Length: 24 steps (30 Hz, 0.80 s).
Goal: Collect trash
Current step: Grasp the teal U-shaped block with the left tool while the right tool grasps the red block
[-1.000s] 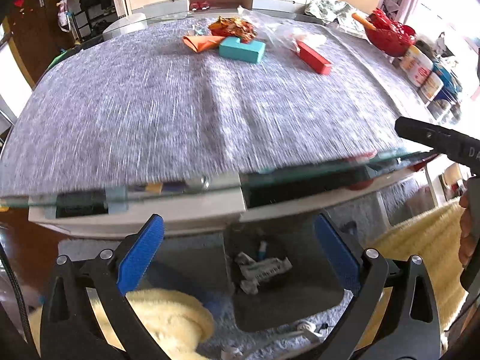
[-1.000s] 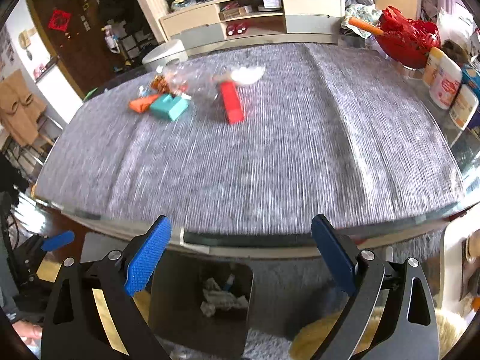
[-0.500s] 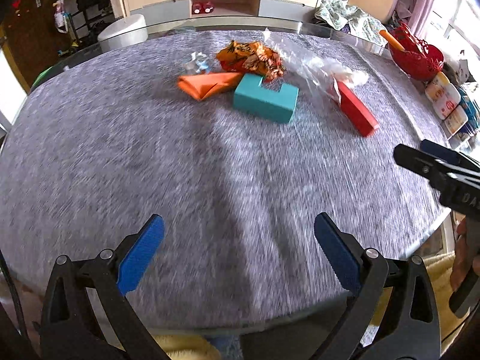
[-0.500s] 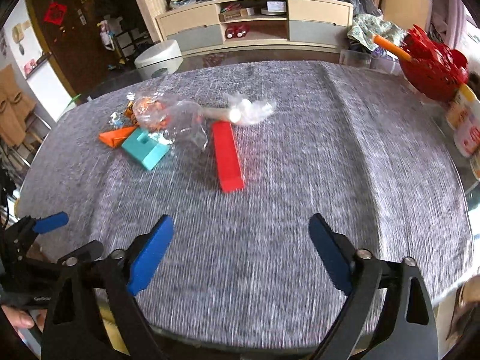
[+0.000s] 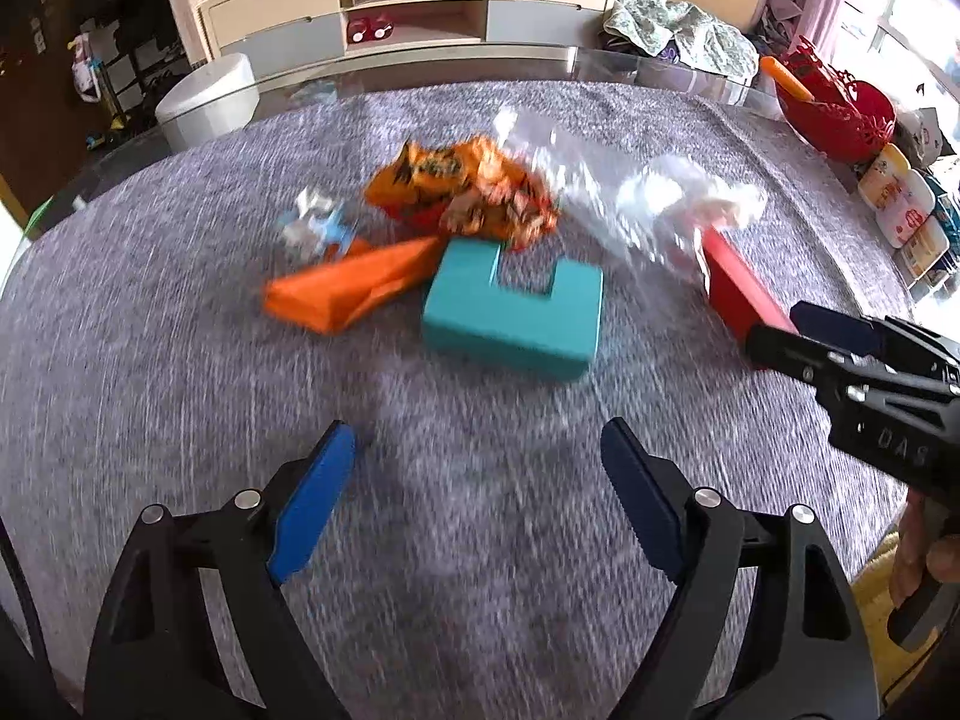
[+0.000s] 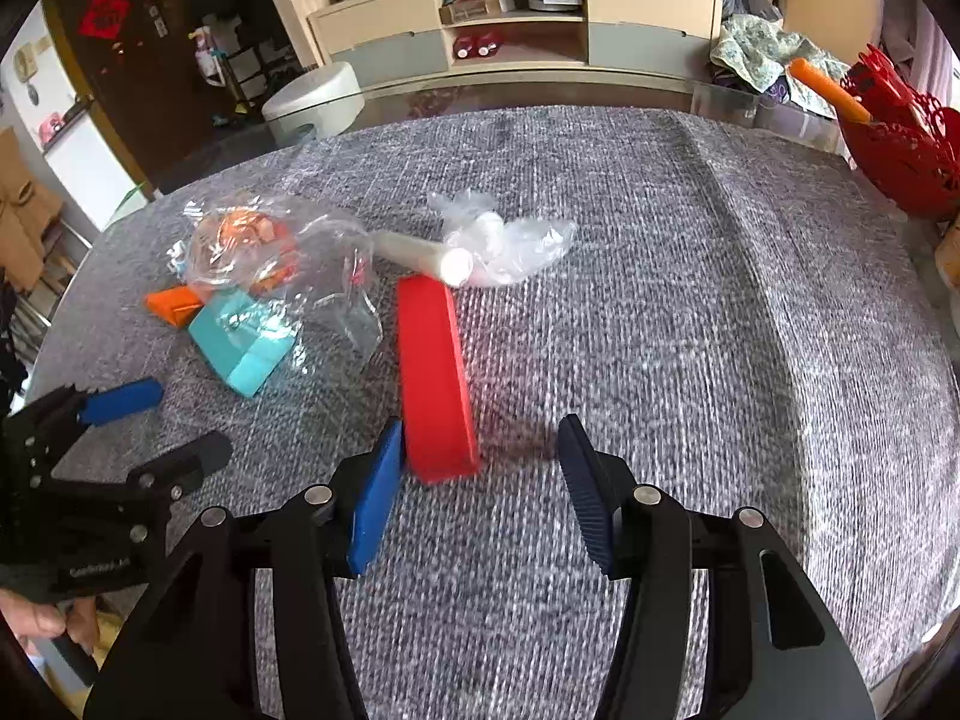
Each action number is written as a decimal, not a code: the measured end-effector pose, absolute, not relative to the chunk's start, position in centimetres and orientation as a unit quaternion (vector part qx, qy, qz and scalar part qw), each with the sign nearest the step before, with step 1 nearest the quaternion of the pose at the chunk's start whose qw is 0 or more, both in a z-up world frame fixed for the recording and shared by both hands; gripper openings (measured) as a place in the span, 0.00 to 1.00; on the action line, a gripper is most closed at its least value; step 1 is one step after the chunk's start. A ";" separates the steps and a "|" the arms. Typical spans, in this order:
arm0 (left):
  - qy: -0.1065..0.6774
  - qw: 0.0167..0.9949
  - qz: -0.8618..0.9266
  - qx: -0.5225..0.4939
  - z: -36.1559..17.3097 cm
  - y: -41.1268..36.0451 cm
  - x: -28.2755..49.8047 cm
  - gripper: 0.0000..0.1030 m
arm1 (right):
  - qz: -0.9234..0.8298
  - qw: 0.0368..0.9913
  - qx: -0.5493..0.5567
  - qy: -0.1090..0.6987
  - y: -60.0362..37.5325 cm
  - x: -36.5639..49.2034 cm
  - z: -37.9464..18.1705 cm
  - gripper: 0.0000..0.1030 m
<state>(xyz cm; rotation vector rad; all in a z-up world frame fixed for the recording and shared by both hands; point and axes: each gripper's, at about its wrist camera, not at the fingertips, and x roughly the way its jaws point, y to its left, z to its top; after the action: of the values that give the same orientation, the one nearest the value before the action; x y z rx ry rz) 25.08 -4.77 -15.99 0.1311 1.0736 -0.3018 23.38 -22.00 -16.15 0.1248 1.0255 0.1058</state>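
The trash lies in a loose cluster on the grey table mat (image 6: 660,312), and the red block (image 6: 435,372) serves as the landmark. Touching the block's far end lies a crumpled clear plastic bag (image 6: 510,246) with a white paper roll (image 6: 420,255) tucked against it. To the left of the block sits a second, larger clear bag (image 6: 300,276), draped over a teal U-shaped block (image 5: 513,309). Behind that block lie an orange snack wrapper (image 5: 468,192), a folded orange paper (image 5: 354,288) and a small foil scrap (image 5: 315,225).

All of it looks light, soft and crinkly; the film is probably slippery, so a pinch on a bunched fold should hold better than on a flat sheet.

The right gripper (image 6: 477,480) hovers at the red block's near end, its jaws closing with nothing pressed between them. The left gripper (image 5: 477,468) hangs short of the teal block, jaws closing too, empty.
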 end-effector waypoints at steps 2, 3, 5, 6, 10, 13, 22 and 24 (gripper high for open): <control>0.506 0.847 -0.145 0.066 -16.1 -5.4 25.9 0.77 | 0.052 0.869 0.059 0.489 -22.0 23.6 -16.1 0.52; 0.505 0.848 -0.145 0.069 -16.1 -5.6 26.3 0.77 | 0.052 0.869 0.056 0.488 -22.0 23.8 -16.1 0.52; 0.501 0.850 -0.146 0.073 -16.1 -6.0 27.0 0.77 | 0.052 0.870 0.052 0.488 -21.8 24.1 -16.1 0.52; 0.499 0.851 -0.147 0.074 -16.1 -6.2 27.4 0.77 | 0.053 0.871 0.049 0.487 -21.7 24.2 -16.1 0.52; 0.492 0.855 -0.144 0.076 -16.1 -6.2 27.8 0.66 | 0.053 0.872 0.054 0.484 -21.9 24.5 -16.0 0.24; 0.488 0.858 -0.141 0.070 -15.7 -5.5 28.0 0.56 | 0.056 0.870 0.051 0.487 -22.0 24.3 -15.9 0.23; 0.480 0.861 -0.151 0.068 -14.2 -4.9 25.2 0.56 | 0.062 0.874 0.054 0.479 -22.4 21.9 -14.1 0.21; 0.476 0.864 -0.150 0.070 -13.5 -4.9 24.0 0.56 | 0.062 0.878 0.054 0.472 -22.5 20.9 -13.0 0.21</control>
<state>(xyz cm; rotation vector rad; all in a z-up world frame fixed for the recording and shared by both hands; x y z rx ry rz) 24.01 -4.86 -13.46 0.1475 0.9986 -0.3137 20.90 -22.51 -13.02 0.1124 0.9839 0.1298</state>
